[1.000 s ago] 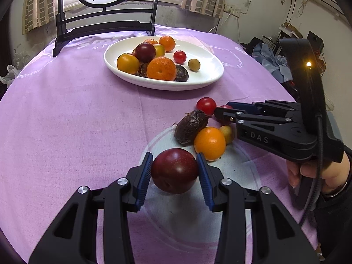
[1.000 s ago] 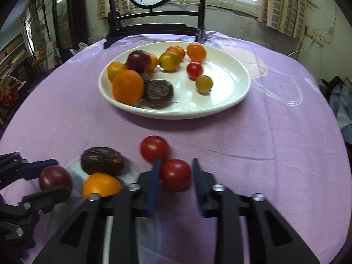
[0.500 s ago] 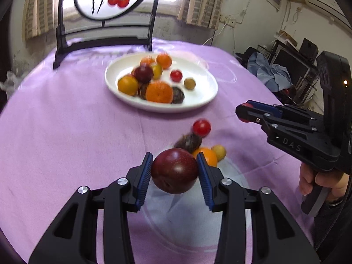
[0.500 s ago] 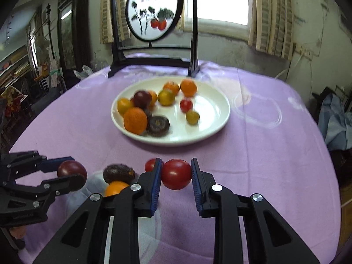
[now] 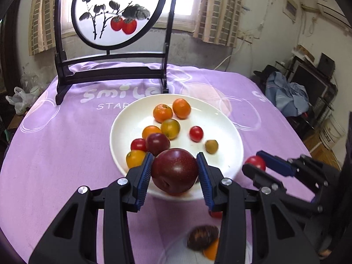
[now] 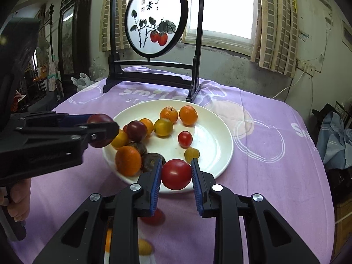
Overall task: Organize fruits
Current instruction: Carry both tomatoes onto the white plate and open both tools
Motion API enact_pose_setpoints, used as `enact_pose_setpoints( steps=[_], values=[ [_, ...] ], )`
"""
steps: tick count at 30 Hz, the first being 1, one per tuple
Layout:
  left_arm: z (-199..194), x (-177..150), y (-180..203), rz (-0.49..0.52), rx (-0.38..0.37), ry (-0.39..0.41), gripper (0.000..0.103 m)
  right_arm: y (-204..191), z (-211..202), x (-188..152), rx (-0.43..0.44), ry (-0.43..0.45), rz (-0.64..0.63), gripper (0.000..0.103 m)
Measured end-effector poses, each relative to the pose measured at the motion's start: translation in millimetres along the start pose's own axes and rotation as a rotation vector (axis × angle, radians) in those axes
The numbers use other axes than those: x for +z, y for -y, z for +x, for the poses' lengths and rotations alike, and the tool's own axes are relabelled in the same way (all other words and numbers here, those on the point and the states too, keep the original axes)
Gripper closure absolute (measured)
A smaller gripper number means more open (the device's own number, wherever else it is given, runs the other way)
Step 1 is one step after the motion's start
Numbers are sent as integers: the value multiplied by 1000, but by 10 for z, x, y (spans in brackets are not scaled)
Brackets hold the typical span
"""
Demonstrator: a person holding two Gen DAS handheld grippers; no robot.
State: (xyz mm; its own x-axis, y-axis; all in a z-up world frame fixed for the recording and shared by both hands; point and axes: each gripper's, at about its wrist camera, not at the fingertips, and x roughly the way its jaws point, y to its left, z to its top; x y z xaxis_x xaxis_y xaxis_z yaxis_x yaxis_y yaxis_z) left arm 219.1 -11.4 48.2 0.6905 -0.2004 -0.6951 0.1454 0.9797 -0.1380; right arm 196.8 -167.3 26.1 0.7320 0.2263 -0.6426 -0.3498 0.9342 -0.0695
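Observation:
My left gripper (image 5: 175,171) is shut on a dark red plum (image 5: 175,170) and holds it in the air over the near rim of the white plate (image 5: 233,132). My right gripper (image 6: 176,175) is shut on a red tomato (image 6: 176,174), also raised over the plate's near edge (image 6: 222,132). The plate holds several oranges, tomatoes and a plum. The left gripper with its plum (image 6: 100,129) shows at the left of the right wrist view. The right gripper with its tomato (image 5: 255,162) shows at the right of the left wrist view.
A dark passion fruit (image 5: 202,234), an orange (image 5: 211,252) and a red tomato (image 6: 151,217) lie on the purple tablecloth (image 5: 55,154) below the grippers. A black-framed round painted screen (image 5: 114,13) stands at the table's far edge behind the plate.
Both grippers have lifted their fruit off the table and moved forward to the plate. The loose fruit on the cloth now lies below and behind the fingertips.

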Motion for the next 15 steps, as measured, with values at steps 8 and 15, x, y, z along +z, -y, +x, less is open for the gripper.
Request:
enact_pose_setpoints(
  steps=[8,15],
  values=[
    [419,70,-66,-56,15,-63,63,-2,451,-12,-6,-55,14,74],
    [295,90,-56,-81,9,-6,31,16,472,-86,24,-57,54,50]
  ],
)
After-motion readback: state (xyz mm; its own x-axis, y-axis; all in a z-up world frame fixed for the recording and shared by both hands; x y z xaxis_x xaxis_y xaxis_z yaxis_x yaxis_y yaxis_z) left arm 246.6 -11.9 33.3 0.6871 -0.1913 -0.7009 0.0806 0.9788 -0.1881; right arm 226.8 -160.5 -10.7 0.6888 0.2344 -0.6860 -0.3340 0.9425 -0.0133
